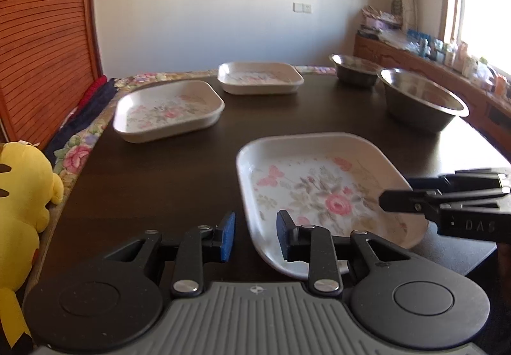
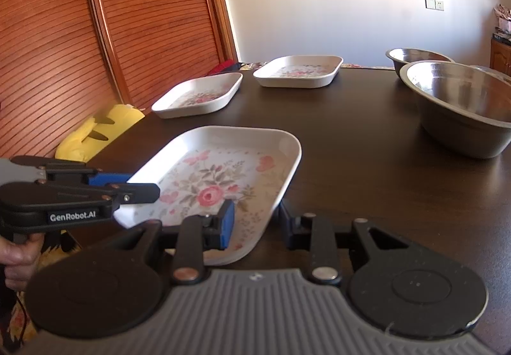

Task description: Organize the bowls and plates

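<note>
**Inspector:** Where is the item in hand?

**Assistant:** The near floral plate (image 1: 319, 189) sits at the front of the dark tabletop (image 1: 159, 182). Two matching plates (image 1: 166, 112) (image 1: 258, 77) lie apart at the far left, and two steel bowls (image 1: 421, 102) (image 1: 351, 67) stand at the far right.

**Inspector:** State of each claw?

**Assistant:** The left claw (image 1: 255, 227) is narrow and straddles the plate's left rim, with a sliver of tabletop showing between the outer pad and the rim. It is not pressing. The right claw (image 2: 257, 220) is also narrow and straddles the opposite rim. Whether its pads bite, I cannot tell.

**Inspector:** Handling?

**Assistant:** In my judgement the plate is light, rigid and glossy, probably melamine. It looks slick under the pads and could chip if dropped. The raised rim is the only purchase, so take it at opposite sides and keep it level. The sloped walls suggest the plates will nest.

**Inspector:** Surface and room?

**Assistant:** The tabletop is smooth dark wood and looks likely to let a plate slide. A floral cloth (image 1: 80, 153) and a yellow plush toy (image 1: 22, 195) lie along the left edge, beside a slatted wooden door (image 1: 41, 35). A cluttered sideboard (image 1: 415, 51) stands under a bright window (image 1: 479, 3).
</note>
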